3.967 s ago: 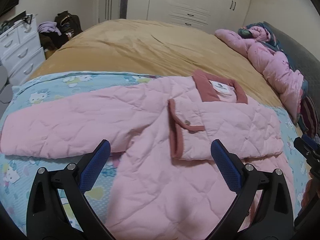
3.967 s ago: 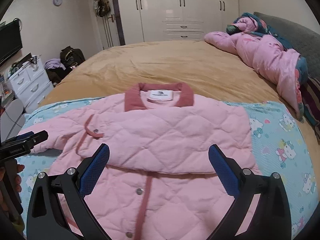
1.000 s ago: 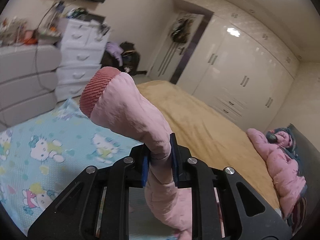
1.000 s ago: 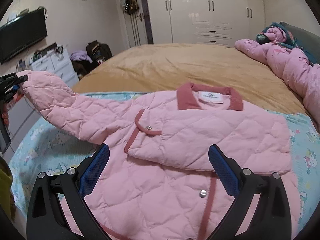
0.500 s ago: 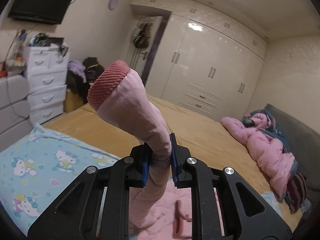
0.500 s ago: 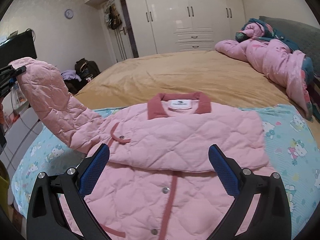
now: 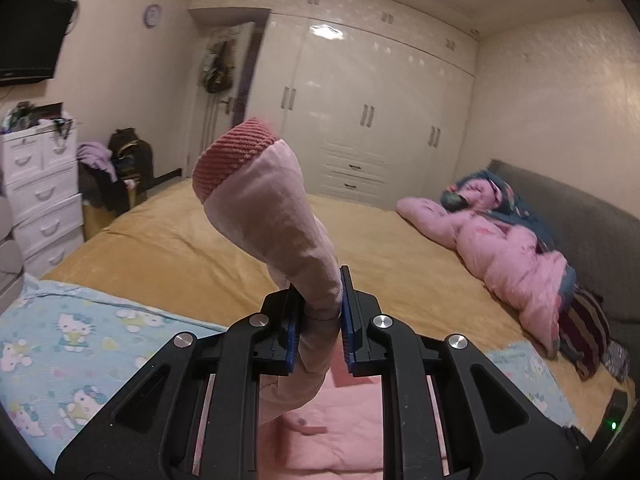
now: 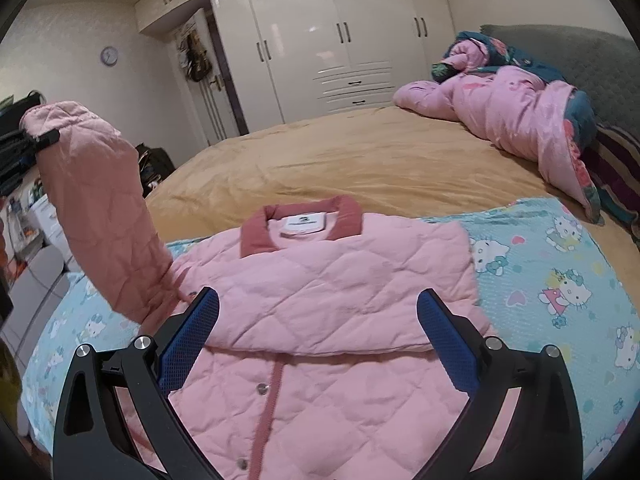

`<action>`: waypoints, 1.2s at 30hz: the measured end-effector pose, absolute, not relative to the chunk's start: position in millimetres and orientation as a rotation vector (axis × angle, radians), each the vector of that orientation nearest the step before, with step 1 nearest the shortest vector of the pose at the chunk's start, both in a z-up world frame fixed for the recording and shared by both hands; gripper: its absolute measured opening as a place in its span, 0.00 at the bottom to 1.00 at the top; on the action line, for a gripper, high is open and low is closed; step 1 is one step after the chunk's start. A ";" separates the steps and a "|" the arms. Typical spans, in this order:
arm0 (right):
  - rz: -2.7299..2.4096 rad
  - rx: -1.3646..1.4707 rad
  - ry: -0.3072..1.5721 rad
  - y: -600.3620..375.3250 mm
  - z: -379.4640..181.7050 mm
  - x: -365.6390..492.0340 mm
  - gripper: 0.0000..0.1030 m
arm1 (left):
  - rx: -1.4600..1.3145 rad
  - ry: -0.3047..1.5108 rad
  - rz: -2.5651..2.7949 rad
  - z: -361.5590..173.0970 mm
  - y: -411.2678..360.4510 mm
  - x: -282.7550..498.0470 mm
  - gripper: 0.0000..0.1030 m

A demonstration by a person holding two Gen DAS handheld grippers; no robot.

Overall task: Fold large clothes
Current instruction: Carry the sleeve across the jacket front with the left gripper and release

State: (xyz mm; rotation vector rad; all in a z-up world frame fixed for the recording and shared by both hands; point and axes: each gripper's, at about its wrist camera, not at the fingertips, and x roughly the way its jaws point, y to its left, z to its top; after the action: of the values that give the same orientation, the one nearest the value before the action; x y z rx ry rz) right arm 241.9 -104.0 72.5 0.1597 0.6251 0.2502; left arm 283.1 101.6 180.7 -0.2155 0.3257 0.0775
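A pink quilted jacket (image 8: 332, 300) with a dark pink collar lies front up on a blue cartoon-print sheet (image 8: 560, 264). Its right sleeve is folded across the chest. My left gripper (image 7: 318, 316) is shut on the other sleeve (image 7: 276, 216), whose ribbed dark pink cuff (image 7: 232, 152) sticks up past the jaws. In the right wrist view that sleeve (image 8: 100, 208) is lifted high at the jacket's left side, with the left gripper (image 8: 28, 144) at its end. My right gripper (image 8: 316, 336) is open and empty, hovering over the jacket's chest.
A mustard bedspread (image 8: 340, 160) covers the bed beyond the sheet. A bunched pink quilt (image 8: 520, 112) lies at the grey headboard (image 7: 580, 224) on the right. White drawers (image 7: 36, 192) and bags stand left of the bed; white wardrobes (image 8: 340, 40) line the far wall.
My left gripper closed on the left sleeve, lifted it off the bed and is swinging it right, toward the jacket body. The right gripper stayed open and came closer over the chest.
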 end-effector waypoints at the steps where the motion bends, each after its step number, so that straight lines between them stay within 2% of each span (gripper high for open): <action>1: 0.246 0.168 0.627 -108.9 69.8 244.2 0.96 | -0.208 0.335 0.063 175.9 91.8 287.9 0.09; 15: 0.171 0.245 0.694 -169.0 12.8 265.8 0.96 | -0.101 0.438 -0.050 122.3 -7.4 337.0 0.09; 27: 0.109 0.335 0.660 -213.7 16.0 264.5 0.96 | -0.019 0.540 -0.129 61.4 -70.6 355.9 0.09; 36: 0.096 0.368 0.664 -227.0 12.2 268.3 0.96 | 0.141 0.615 -0.210 8.6 -120.6 350.8 0.14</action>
State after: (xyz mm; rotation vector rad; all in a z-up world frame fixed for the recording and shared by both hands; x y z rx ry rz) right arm 268.3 -227.0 12.2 0.3676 0.6643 0.0960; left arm 350.8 -120.6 8.6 0.1412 0.6147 -0.2096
